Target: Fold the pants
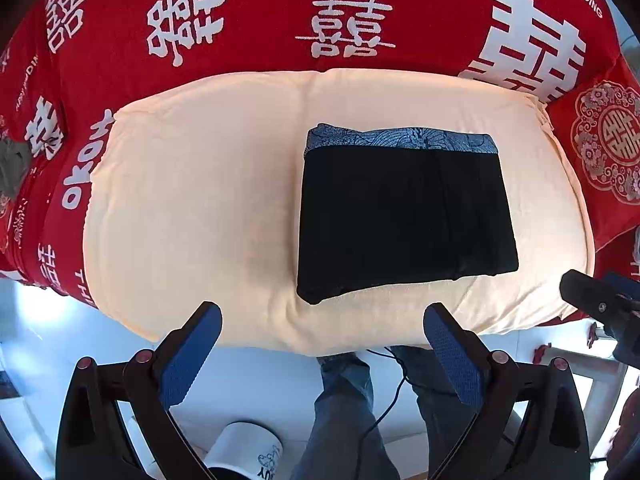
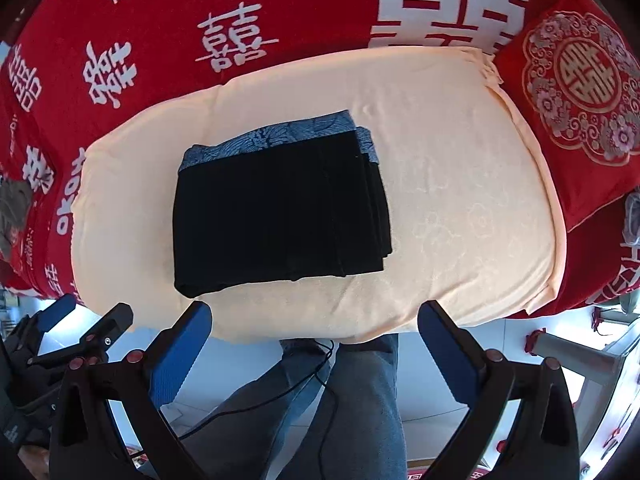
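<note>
left wrist view: pants [image 1: 404, 216] lie folded into a compact black rectangle with the patterned grey waistband [image 1: 400, 140] along the far edge. they rest on the peach cloth [image 1: 192, 200], right of its centre, fully inside its borders. long axis of the bundle runs left to right across the cloth. layered fold edges stack at the bundle's right side, clearest in the right wrist view.

left gripper [image 1: 323, 330] hangs off the near edge of the peach cloth, fingers spread apart, nothing between them. pants sit forward and a little right of it, apart, no contact. right gripper [image 2: 315, 326] also hangs off the near edge, fingers spread apart and empty; pants sit forward and slightly left, their near left corner close to its left pad [image 2: 180, 356]. judgement: both are about equally near, the right one perhaps nearer.

judgement: folding looks complete or nearly so; only squaring the staggered right edges might remain.

room: bare peach cloth lies wide to the bundle's left, narrower to its right. red bedspread [image 1: 260, 20] surrounds the cloth. a person's jeans-clad legs [image 1: 344, 408] stand below the near edge.
</note>
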`<state>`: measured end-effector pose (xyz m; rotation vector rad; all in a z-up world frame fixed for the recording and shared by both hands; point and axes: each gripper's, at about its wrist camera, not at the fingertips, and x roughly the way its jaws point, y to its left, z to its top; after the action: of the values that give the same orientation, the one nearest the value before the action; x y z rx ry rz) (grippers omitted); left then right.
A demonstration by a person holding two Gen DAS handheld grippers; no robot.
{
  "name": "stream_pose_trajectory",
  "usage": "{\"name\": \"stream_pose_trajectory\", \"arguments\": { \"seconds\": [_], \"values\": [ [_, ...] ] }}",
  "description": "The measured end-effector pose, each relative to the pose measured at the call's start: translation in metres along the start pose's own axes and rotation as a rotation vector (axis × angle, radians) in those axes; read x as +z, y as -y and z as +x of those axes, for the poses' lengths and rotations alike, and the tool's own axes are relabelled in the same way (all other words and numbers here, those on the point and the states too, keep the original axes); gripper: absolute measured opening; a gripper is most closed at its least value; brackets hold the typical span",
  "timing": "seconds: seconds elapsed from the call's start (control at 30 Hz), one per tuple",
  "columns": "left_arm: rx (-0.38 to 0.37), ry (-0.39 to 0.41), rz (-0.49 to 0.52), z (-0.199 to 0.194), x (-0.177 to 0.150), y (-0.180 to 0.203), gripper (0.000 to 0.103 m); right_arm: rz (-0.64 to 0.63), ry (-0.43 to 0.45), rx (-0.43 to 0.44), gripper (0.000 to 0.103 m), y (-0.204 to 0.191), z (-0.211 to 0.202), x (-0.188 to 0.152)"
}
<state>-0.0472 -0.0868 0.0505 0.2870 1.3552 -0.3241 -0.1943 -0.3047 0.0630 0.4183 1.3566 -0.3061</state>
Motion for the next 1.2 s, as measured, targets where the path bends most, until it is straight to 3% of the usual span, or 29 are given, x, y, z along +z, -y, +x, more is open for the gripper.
{"name": "stream_pose_trajectory", "arguments": {
  "seconds": [0.43,1.2],
  "values": [
    [-0.003,0.015,-0.002,-0.011,0.005,-0.001,0.101,-0.037,0.006,0.013,0.103,-0.019,-0.008,0.007],
    [0.007,0.021,0.021,-0.017,0.003,0.002,0.101,-0.036,-0.002,0.019,0.103,-0.021,-0.01,0.005]
  ]
}}
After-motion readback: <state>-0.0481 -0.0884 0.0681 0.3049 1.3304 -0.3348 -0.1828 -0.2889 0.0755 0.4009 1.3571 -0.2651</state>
